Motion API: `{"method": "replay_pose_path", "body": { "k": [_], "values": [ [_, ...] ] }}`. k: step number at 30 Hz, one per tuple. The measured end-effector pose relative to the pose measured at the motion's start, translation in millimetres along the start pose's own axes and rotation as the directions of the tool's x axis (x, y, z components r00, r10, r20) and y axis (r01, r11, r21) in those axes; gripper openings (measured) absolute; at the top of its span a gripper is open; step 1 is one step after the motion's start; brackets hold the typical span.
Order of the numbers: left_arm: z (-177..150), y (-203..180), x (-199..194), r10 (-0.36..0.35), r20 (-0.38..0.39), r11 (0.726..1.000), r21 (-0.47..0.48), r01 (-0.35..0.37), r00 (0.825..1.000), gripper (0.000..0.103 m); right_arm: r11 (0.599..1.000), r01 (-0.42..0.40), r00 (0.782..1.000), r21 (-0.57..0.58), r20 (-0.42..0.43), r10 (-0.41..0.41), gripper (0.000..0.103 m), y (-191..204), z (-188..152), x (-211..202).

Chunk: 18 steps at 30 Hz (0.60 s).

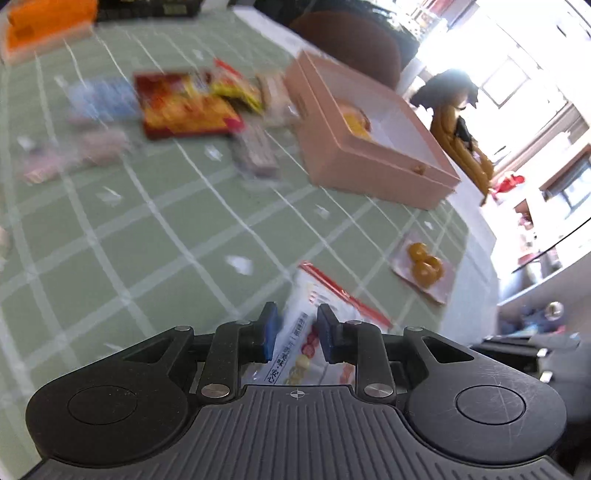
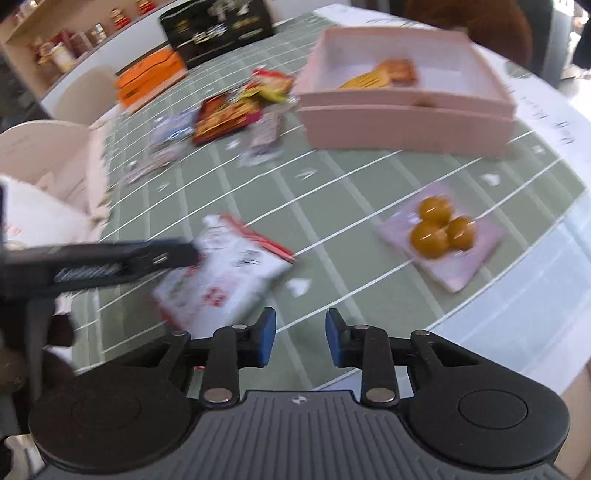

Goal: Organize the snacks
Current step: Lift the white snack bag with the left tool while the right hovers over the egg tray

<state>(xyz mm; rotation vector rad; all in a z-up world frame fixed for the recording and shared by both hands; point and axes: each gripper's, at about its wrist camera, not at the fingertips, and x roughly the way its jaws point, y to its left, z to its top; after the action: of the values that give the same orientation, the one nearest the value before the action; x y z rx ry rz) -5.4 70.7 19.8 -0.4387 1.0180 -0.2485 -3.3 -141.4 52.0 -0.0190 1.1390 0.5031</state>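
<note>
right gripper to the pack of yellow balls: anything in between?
Nothing: in the right wrist view only bare green checked tablecloth lies between the right gripper and the yellow-ball pack.

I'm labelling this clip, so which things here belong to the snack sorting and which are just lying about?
Job:
pink box
white snack bag at the left gripper
packet of yellow balls
snack pile

Lying about:
orange box
black box
shelf jars

I see a bench [image 2: 332,192] under green checked cloth. On it lie a pink box [image 2: 406,125], a packet of yellow balls [image 2: 441,240], a white pouch [image 2: 225,273], a red packet [image 2: 225,118] and an orange box [image 2: 151,79].
</note>
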Motion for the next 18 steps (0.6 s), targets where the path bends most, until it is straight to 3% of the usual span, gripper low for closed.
{"method": "replay_pose_path", "body": {
  "k": [8,12,15,18],
  "values": [
    [-3,-27,15,-0.013,-0.013,0.999,0.052,0.014,1.000,0.035,0.999,0.036,0.998,0.030,-0.048,-0.035,0.031,-21,-14,-9],
    [-1,-27,16,-0.015,-0.018,0.999,0.045,0.015,1.000,0.035,1.000,-0.004,0.998,0.029,-0.056,0.006,0.064,-14,-19,-10],
    [1,-29,18,-0.029,-0.031,0.998,0.054,0.031,0.999,0.035,0.999,0.009,0.997,-0.031,-0.076,-0.012,0.065,2,-21,-3],
    [3,-28,13,-0.034,-0.022,0.997,0.063,0.036,0.999,0.035,0.991,0.115,0.991,-0.076,-0.062,-0.119,0.065,11,-23,3]
  ]
}}
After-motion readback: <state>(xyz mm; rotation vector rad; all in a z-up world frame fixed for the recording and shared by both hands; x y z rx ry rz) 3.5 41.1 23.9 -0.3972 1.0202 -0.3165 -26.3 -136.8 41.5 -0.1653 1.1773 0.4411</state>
